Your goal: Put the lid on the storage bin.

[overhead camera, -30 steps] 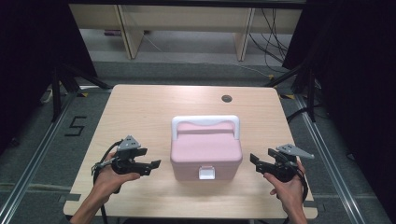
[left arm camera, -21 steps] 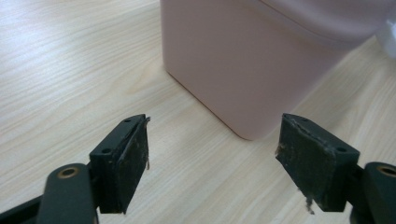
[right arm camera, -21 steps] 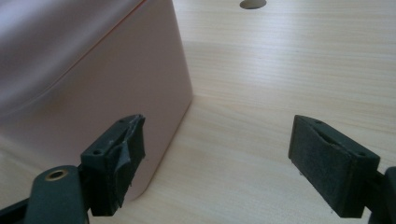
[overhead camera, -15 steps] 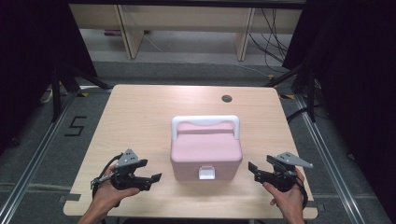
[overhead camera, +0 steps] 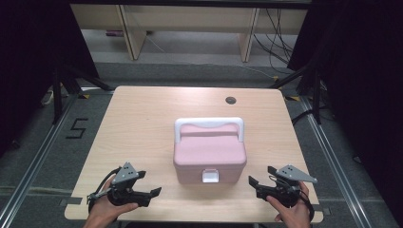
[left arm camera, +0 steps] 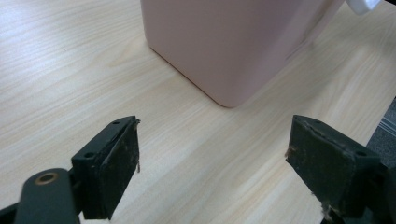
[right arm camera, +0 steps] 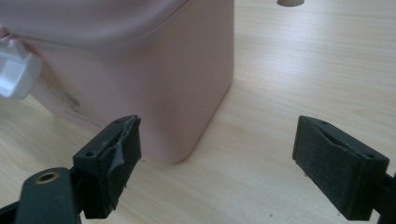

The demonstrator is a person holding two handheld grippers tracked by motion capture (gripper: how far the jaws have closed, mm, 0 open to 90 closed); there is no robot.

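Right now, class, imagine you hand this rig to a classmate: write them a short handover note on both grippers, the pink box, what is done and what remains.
Left gripper: open, nothing between its jaws; they have just been opening. It is near the table's front edge, left of the pink lidded box, apart from it.
Right gripper: open, empty, right of the box, also apart.
Box: mid-table, lid down, white handle folded back over the lid, white latch on the front facing the person.
Done: nothing visible; the box looks untouched and closed.
Left: probably to bring the jaws in to the latch or the box's sides.
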